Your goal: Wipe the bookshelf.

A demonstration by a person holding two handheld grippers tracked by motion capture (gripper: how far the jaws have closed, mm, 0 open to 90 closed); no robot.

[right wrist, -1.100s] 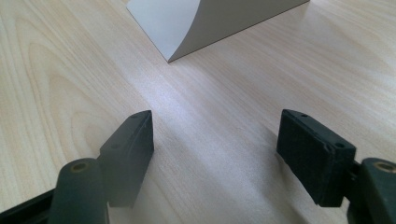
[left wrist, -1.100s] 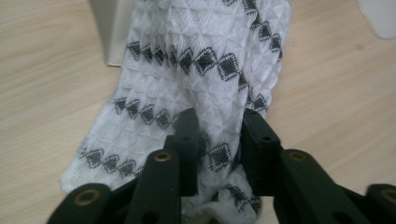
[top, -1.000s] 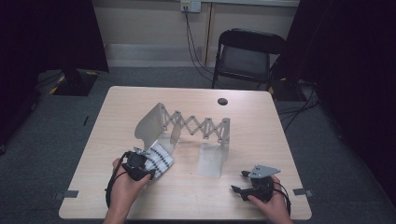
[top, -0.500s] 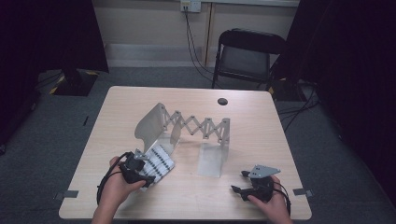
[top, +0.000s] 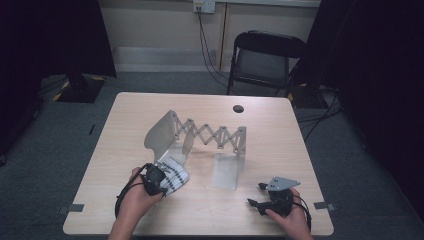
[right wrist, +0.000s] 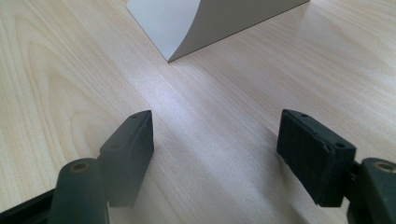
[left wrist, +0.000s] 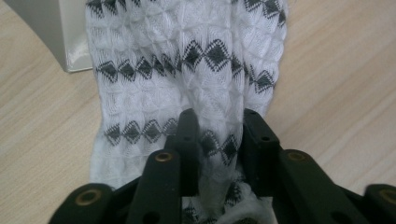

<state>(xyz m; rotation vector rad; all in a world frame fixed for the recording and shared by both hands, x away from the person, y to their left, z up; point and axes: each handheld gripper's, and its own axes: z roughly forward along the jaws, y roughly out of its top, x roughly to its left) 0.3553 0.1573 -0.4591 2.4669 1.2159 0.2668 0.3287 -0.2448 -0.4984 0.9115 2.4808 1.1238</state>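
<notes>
Tabletop (top: 280, 135): light wood, carrying everything.
Rack (top: 210, 137): accordion frame at mid-tabletop, standing.
Cloth (top: 175, 175): white, black diamonds, near the front-left edge, beside the rack's left panel.
Left gripper (left wrist: 217, 121): fingers just narrowed, pinching the cloth.
Right gripper (right wrist: 215, 140): fingers wide, empty, near the front-right corner.

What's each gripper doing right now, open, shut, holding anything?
Left gripper: jaws just closed, pinching the white knitted cloth with black diamond pattern.
Right gripper: open, nothing between the jaws, over the light wooden table.
</notes>
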